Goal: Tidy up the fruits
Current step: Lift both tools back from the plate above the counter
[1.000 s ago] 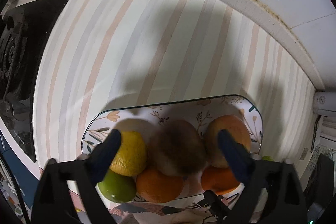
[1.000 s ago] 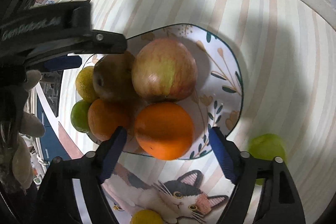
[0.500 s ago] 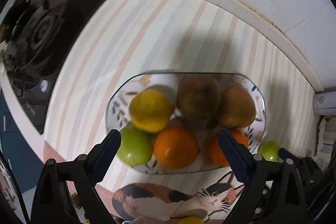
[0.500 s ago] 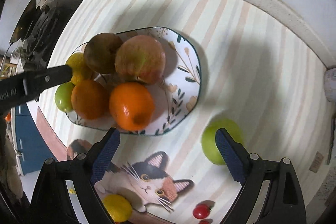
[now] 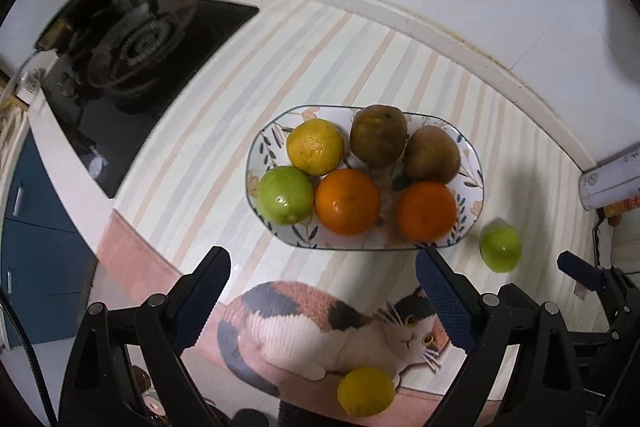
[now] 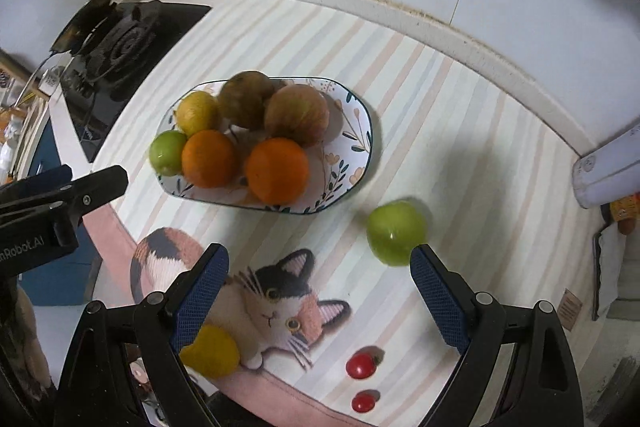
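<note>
Right wrist view puts the loose green apple [image 6: 396, 231] at about one o'clock from the right gripper [image 6: 318, 297], just beyond its right finger and well right of the plate [image 6: 358, 131]; it is round, with no long axis to line up on. Both tongs are spread wide and empty. The right hand looks nearer than the left gripper [image 5: 322, 293], which sees that apple far off at three o'clock. Six smooth, round fruits fill the glossy oval plate. A dimpled lemon [image 6: 210, 351] and two shiny cherry tomatoes [image 6: 361, 365] lie on the striped cat-print mat [image 6: 280, 311].
</note>
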`<state>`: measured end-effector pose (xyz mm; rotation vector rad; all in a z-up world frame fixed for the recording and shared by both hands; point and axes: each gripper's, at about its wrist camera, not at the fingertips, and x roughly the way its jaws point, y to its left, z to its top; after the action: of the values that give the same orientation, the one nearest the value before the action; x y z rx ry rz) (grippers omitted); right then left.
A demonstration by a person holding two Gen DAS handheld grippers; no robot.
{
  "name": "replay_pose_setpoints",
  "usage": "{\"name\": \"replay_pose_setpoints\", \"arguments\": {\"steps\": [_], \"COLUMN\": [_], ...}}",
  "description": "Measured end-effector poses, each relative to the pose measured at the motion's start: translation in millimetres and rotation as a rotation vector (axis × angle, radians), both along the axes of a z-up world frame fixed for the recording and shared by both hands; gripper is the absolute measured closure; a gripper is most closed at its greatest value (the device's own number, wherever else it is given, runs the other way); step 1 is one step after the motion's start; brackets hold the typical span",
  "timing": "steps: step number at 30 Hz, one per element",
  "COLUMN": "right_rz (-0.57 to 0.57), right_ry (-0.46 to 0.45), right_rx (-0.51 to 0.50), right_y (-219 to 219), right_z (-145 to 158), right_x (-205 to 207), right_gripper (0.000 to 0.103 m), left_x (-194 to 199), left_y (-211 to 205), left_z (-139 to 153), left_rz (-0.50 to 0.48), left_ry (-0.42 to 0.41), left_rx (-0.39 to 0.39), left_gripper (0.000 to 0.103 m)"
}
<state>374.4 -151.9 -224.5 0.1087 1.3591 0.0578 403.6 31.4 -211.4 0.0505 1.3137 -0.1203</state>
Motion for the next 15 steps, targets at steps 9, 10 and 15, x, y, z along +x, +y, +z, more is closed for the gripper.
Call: {"name": "replay_pose_setpoints", "arguments": {"steps": [9,10,15], "right_rz": [0.031,0.033,0.040], "right_ry": [-0.086,-0.095,-0.147], "right_rx": [0.018,0.018,0.021], "right_y": [6,5,1], "right_z": [49,55,87], "right_x": [-47,-51,-74], "right_gripper": [0.009,0.009,0.009], "left_x": [-56,-60,-90], "left_y": [3,3,4], "left_z": [48,52,79], "left_rz": [0.003,0.004,0.013], "left_ry": [-0.120,-0.127,-0.181], "left_rx": [0.008,0.003,-0.017], "left_gripper": [0.008,0.008,0.008]}}
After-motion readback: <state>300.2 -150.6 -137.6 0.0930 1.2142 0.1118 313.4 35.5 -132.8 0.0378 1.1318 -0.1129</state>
